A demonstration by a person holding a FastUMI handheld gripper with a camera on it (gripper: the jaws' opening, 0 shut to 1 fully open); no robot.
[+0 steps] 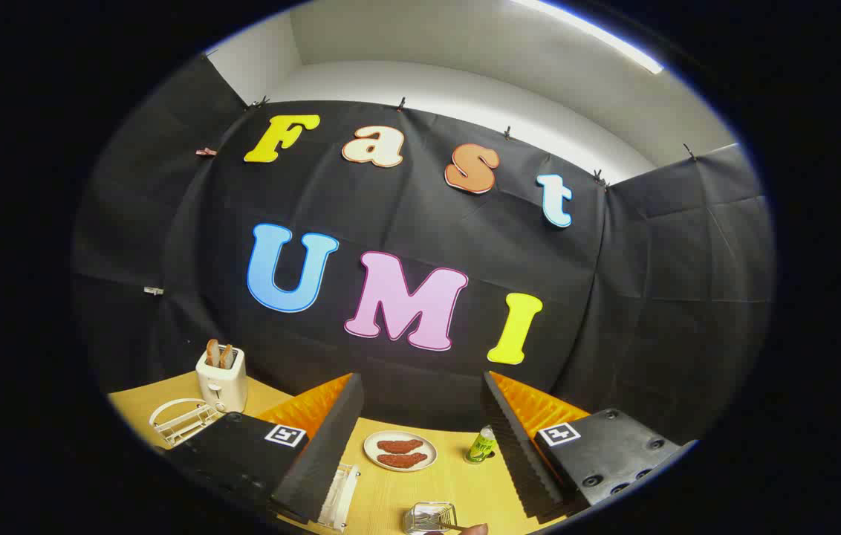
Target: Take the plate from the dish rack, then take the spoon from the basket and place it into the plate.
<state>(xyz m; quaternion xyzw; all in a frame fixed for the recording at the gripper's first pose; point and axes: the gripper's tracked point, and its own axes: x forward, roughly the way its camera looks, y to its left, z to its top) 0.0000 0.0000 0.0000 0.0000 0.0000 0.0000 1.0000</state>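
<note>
In the gripper view, the gripper (420, 446) has its two fingers wide apart, and they hold nothing. Between the fingers, a little ahead on the wooden table (428, 490), lies the plate (400, 450) with two brown pieces on it. Just beside the right finger stands a small green bottle (481, 444). Closer than the plate, between the fingers, is a clear basket (429, 517) with the spoon (444, 523) in it. Beyond the left finger stand a white dish rack (181, 419) and a toaster (221, 377).
</note>
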